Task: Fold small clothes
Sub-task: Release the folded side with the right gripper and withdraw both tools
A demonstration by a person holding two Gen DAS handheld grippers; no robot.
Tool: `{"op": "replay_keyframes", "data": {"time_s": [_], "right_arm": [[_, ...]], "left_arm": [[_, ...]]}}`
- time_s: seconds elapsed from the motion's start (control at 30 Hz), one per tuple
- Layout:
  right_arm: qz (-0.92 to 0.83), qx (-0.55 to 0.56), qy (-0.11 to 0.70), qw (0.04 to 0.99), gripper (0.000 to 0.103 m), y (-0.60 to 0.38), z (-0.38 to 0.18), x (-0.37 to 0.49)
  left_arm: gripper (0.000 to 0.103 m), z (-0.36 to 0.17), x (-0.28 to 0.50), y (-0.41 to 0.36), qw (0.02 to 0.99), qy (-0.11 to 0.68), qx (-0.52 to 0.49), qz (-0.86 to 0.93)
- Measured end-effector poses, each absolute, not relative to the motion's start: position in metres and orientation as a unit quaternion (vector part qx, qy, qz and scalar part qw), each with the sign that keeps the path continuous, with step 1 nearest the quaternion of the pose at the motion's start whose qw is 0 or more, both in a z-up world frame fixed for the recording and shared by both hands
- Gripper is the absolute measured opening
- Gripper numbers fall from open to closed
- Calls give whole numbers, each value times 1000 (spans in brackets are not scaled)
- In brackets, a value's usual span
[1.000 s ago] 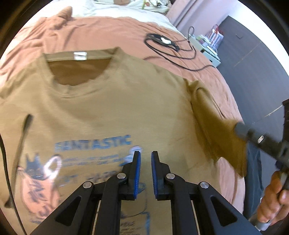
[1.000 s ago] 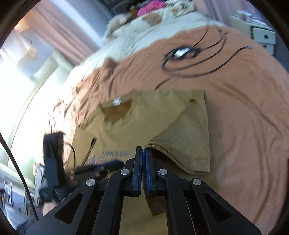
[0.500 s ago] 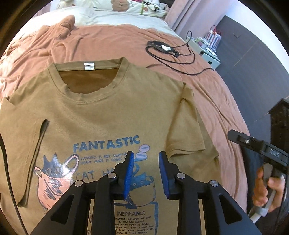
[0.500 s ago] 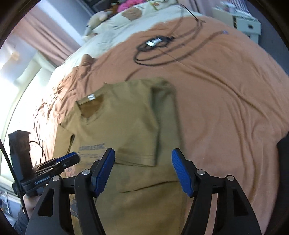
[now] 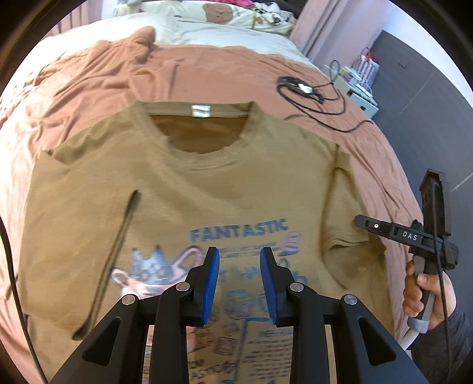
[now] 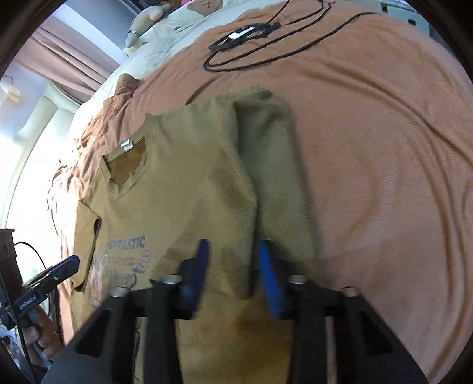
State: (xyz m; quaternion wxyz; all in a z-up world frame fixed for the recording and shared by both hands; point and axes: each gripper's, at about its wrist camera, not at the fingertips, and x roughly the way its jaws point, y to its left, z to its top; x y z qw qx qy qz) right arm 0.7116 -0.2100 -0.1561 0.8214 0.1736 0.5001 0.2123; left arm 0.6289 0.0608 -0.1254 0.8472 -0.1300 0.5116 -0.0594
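1. Since a second ago I've let go of the sleeve (image 5: 340, 206); it now lies folded in over the tan T-shirt (image 5: 207, 183).
2. My right gripper (image 6: 233, 263) stands open above that folded edge, holding nothing.
3. My left gripper (image 5: 239, 265) is parted and empty over the blue print.
4. The shirt lies face up mid-bed on the rust bedspread (image 6: 369, 147), collar toward the pillows (image 5: 212, 17).
5. A black cable (image 5: 313, 97) coils near the far right edge.
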Motion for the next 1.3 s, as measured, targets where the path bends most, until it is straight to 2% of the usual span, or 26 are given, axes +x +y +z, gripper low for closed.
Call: {"op": "replay_keyframes", "data": {"time_s": [0.1, 0.13, 0.6, 0.67, 0.73, 0.8, 0.83, 0.9, 1.1, 1.17, 1.23, 1.3], "right_arm": [[227, 172, 492, 823, 4, -202, -152, 717], [236, 179, 488, 821, 3, -199, -150, 719], [282, 176, 425, 842, 1, -147, -109, 734], [273, 155, 436, 844, 10, -138, -107, 734], [285, 161, 440, 836, 54, -141, -108, 732], [271, 151, 416, 855, 66, -152, -103, 724], [269, 152, 412, 857, 66, -158, -101, 723], [267, 163, 417, 853, 66, -172, -102, 720], [190, 164, 441, 862, 66, -224, -119, 710], [172, 158, 450, 862, 61, -236, -129, 705], [166, 154, 460, 858, 48, -241, -137, 701], [160, 149, 471, 855, 42, -242, -144, 698]], "left_arm": [[31, -132, 630, 74, 845, 515, -139, -47], [31, -135, 630, 77, 843, 516, -143, -43], [31, -136, 628, 99, 844, 517, -138, -29], [31, -135, 630, 99, 844, 517, -137, -29], [31, -134, 631, 98, 844, 517, -137, -29], [31, -133, 633, 94, 845, 515, -141, -31], [32, -133, 634, 92, 845, 514, -143, -34], [41, -134, 637, 84, 845, 515, -141, -38], [42, -137, 646, 55, 844, 515, -141, -60], [42, -140, 648, 46, 842, 516, -142, -65], [42, -142, 650, 36, 841, 518, -140, -72], [42, -145, 651, 27, 840, 519, -138, -77]]}}
